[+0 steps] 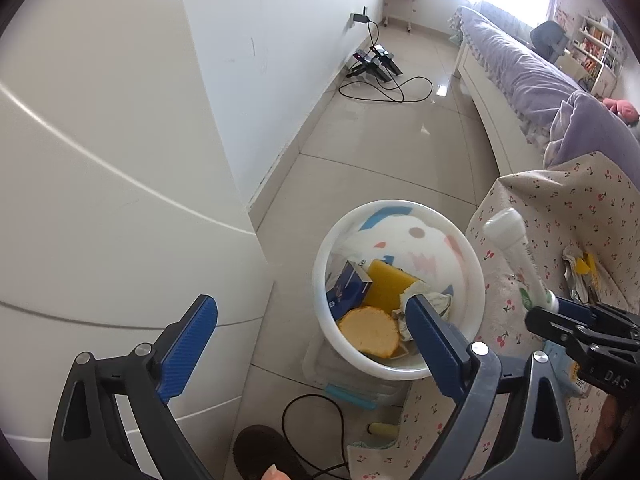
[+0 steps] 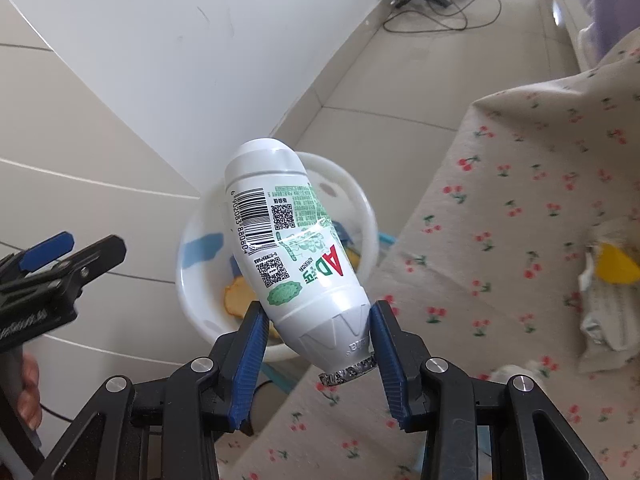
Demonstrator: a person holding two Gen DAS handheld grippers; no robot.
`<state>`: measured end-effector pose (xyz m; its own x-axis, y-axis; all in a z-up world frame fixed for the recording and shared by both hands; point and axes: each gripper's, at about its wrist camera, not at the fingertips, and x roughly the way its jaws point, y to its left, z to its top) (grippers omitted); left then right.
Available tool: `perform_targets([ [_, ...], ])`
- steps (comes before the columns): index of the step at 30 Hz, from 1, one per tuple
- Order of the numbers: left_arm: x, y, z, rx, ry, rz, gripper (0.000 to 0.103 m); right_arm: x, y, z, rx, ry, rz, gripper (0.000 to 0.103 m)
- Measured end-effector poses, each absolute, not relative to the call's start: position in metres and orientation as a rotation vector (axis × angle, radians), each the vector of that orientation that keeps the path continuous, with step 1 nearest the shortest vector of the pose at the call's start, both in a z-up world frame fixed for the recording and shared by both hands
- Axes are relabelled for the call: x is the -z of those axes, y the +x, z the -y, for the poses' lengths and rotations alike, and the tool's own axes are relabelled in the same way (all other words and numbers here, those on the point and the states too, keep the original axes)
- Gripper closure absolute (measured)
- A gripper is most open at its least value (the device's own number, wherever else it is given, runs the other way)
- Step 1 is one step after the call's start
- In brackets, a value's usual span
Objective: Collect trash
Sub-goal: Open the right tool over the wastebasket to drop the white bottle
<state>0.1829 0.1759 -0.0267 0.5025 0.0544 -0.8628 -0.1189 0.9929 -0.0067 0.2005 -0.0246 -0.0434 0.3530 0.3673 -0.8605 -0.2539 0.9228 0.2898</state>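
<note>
While the right tool (image 2: pixel 320 360) pinches a white drink bottle (image 2: pixel 292 240) by its neck end, the step in hand looks like the carry to the bin — the bottle is off the surface and hangs in the air, base pointing forward and away from the tool, tilted a little to the tool's left. Its foil-rimmed mouth sits between the two blue pads (image 2: pixel 250 356), which press on the shoulder from either side.

Just beyond and below the bottle, from the right tool's view, lies the white trash bucket (image 2: pixel 360 200); the bottle's body covers much of its opening. By my reading the next move calls for bringing the bottle fully over the rim and then spreading the pads so it drops in, base first.

The left tool (image 1: pixel 312 320) is spread wide and holds nothing. Straight ahead of it and slightly to its right stands the same bucket (image 1: pixel 472 280), already holding a yellow sponge (image 1: pixel 390 284), a blue carton (image 1: pixel 346 290), a round yellowish piece (image 1: pixel 370 332) and some crumpled paper (image 1: pixel 438 302). To this tool's right the bottle (image 1: pixel 516 248) shows over the cherry-print cloth (image 1: pixel 560 208) that covers the surface — beside the bucket's rim, not yet clearly above the opening.

Further right on the cloth lies a crumpled wrapper (image 1: pixel 580 276), seemingly more trash left to collect.
</note>
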Motion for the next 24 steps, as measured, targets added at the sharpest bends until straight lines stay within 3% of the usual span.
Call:
perform_targets([
  [4, 0.028, 0.181, -0.177, -0.113, -0.078, -1.048, 0.006, 0.045, 0.204, 0.021, -0.442, 0.144, -1.116, 0.054],
  [5, 0.028, 0.180, -0.177, -0.113, -0.079, -1.049, 0.006, 0.042, 0.204, 0.022, -0.455, 0.166, -1.101, 0.050],
  [7, 0.027, 0.180, -0.175, -0.113, -0.078, -1.049, 0.006, 0.039, 0.204, 0.027, -0.442, 0.200, -1.082, 0.019],
  [24, 0.026, 0.177, -0.143, -0.029, -0.102, -1.089, 0.006, 0.010, 0.179, 0.098, -0.295, 0.179, -1.040, 0.018],
])
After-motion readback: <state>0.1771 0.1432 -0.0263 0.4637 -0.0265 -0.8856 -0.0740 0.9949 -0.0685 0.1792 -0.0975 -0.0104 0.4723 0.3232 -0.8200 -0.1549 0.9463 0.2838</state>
